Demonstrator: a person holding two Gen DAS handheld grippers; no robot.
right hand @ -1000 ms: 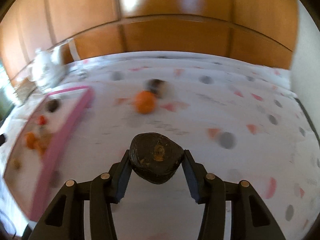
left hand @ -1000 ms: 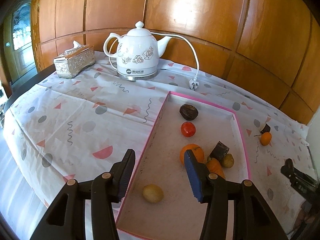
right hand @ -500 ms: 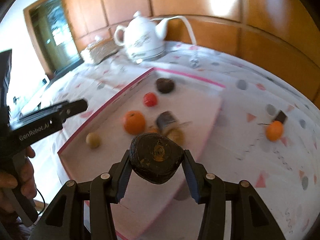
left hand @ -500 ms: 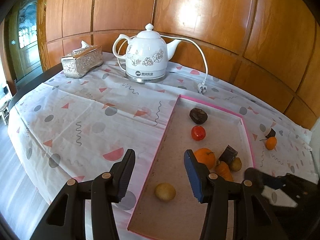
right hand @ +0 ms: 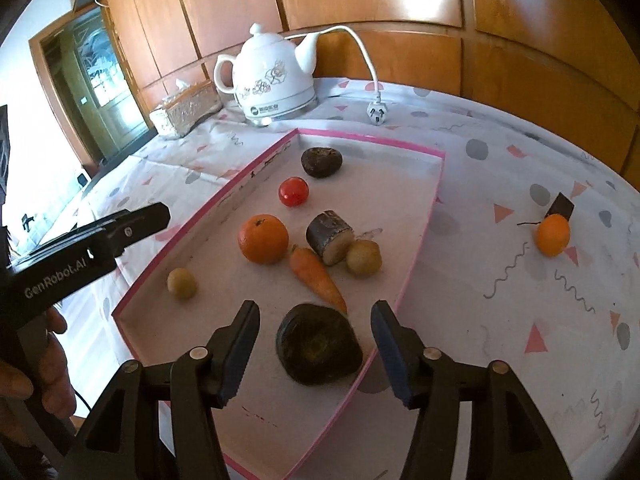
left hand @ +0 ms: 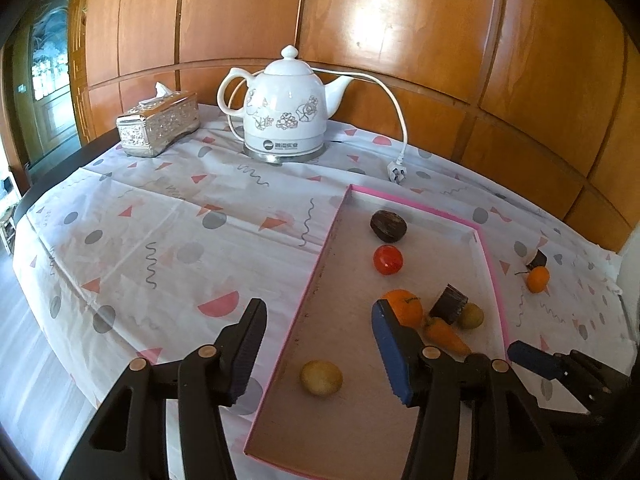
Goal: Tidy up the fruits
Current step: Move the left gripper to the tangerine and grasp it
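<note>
lying in pink tray (right hand: pixel 424 216): dark fruit (right hand: pixel 318 344), carrot (right hand: pixel 316 274).

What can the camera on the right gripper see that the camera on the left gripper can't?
Only the right wrist view shows the big dark fruit lying in the tray between the right gripper's open jaws, plus the person's hand.

Only the left wrist view shows the left gripper from behind, jaws open and empty.

Both show the white kettle, tissue box, large orange, tomato, carrot and the small orange outside the tray.
</note>
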